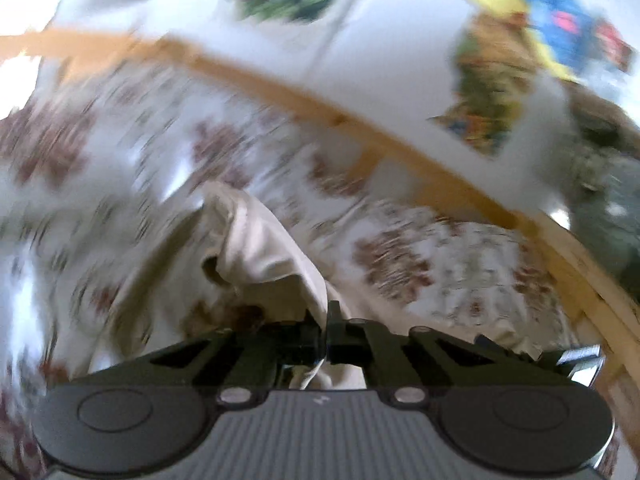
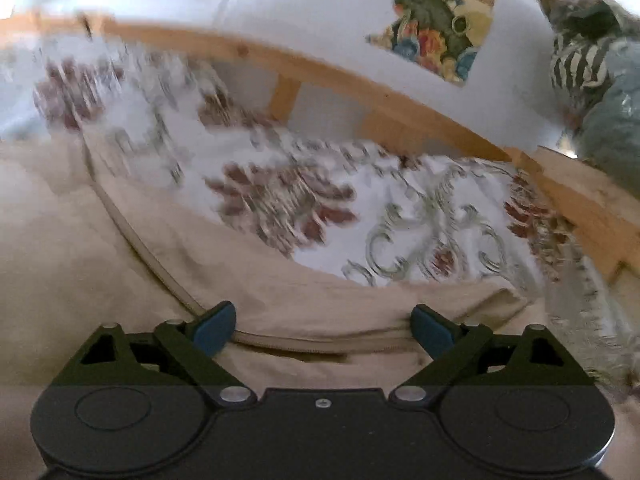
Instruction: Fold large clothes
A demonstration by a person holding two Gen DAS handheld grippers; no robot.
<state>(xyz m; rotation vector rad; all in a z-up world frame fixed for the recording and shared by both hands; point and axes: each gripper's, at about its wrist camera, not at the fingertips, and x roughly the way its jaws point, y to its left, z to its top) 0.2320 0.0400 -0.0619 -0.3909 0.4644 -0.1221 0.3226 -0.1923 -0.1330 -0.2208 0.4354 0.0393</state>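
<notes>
Left wrist: left hand-held gripper [image 1: 324, 336] pinches beige garment [image 1: 256, 248].

Black right tongs [image 2: 323, 326], blue pads [image 2: 214, 326], silver screws, ribbed grey left tongs [image 1: 324, 336]

Soft daylight, bright and washed out on the white wall [image 1: 400, 32]; heavy motion blur across the floral bedspread [image 2: 280, 200]; strong fisheye curving of the wooden rail [image 1: 280, 92]; dark corners
</notes>
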